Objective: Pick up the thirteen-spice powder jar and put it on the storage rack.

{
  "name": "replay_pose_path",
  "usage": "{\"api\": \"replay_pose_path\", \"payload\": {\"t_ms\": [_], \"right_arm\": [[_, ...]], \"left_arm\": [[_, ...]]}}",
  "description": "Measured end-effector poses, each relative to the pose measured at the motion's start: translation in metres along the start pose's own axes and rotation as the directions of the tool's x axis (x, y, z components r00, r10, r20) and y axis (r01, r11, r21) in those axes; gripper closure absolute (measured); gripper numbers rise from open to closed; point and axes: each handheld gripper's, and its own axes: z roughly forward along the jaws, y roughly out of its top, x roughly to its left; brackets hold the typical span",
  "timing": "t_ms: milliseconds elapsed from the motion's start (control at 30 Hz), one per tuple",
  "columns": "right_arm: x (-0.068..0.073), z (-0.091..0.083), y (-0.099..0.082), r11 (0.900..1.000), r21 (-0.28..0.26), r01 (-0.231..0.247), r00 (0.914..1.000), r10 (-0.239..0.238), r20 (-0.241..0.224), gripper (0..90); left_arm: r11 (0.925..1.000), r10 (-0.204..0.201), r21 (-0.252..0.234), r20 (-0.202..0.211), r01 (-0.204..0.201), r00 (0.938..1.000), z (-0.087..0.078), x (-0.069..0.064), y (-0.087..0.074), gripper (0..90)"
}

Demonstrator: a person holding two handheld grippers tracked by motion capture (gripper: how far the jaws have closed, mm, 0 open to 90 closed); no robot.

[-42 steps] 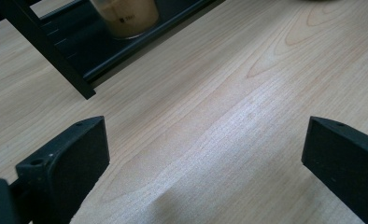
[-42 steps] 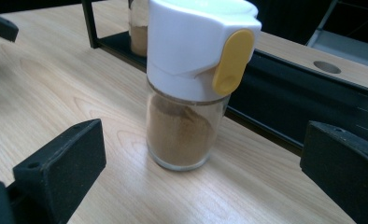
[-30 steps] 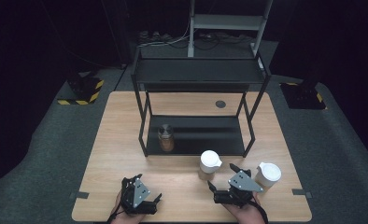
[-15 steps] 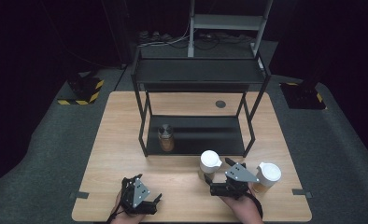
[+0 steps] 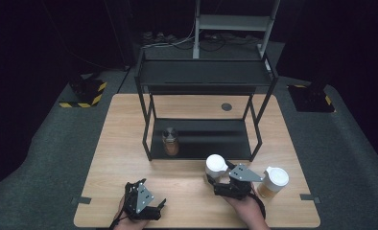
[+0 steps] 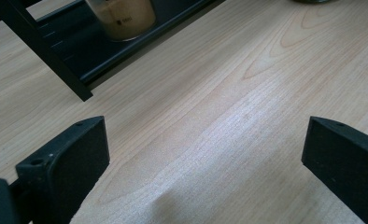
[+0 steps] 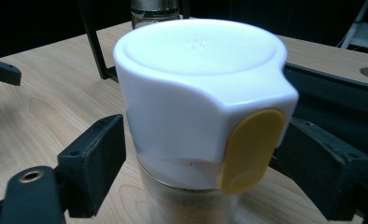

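Note:
A clear jar with a white lid and a yellow tab (image 5: 216, 165) (image 7: 196, 84) stands on the wooden table (image 5: 124, 148), just in front of the black rack (image 5: 201, 76). My right gripper (image 5: 217, 181) (image 7: 203, 172) reaches it from the right. Its jaws have just been closing and now press on both sides of the jar below the lid. My left gripper (image 5: 159, 209) (image 6: 205, 158) rests open near the table's front edge, with bare wood between its fingers.
A second white-lidded jar (image 5: 276, 179) stands right of my right hand. On the rack's lower tier sits a dark-lidded jar of brown contents (image 5: 170, 141) (image 6: 123, 14). A rack leg (image 6: 46, 56) stands close ahead of the left gripper.
My right gripper has slid left from between the two jars to the left jar and now has its jaws around it. The left gripper has stayed put.

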Motion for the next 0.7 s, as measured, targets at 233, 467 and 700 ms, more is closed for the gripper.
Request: {"api": "replay_pose_path", "payload": {"t_ms": [233, 467, 700], "right_arm": [[-0.0016, 0.0049, -0.0034, 1.0, -0.008, -0.005, 0.9999, 0.005, -0.011, 23.9], [-0.0006, 0.005, -0.0043, 0.9998, -0.017, 0.006, 0.9999, -0.006, -0.013, 29.7], [-0.0001, 0.0051, -0.003, 0.9999, -0.013, 0.009, 0.9999, -0.009, -0.011, 29.9]], "left_arm": [[1.0, -0.003, -0.002, 0.0, 0.003, 1.0, -0.0003, 0.0, -0.0005, 1.2], [1.0, -0.002, -0.004, 0.0, 0.002, 1.0, -0.0005, 0.0001, -0.0007, 1.2], [1.0, -0.003, -0.005, 0.001, 0.003, 1.0, -0.0006, 0.0005, -0.0009, 1.2]]}}
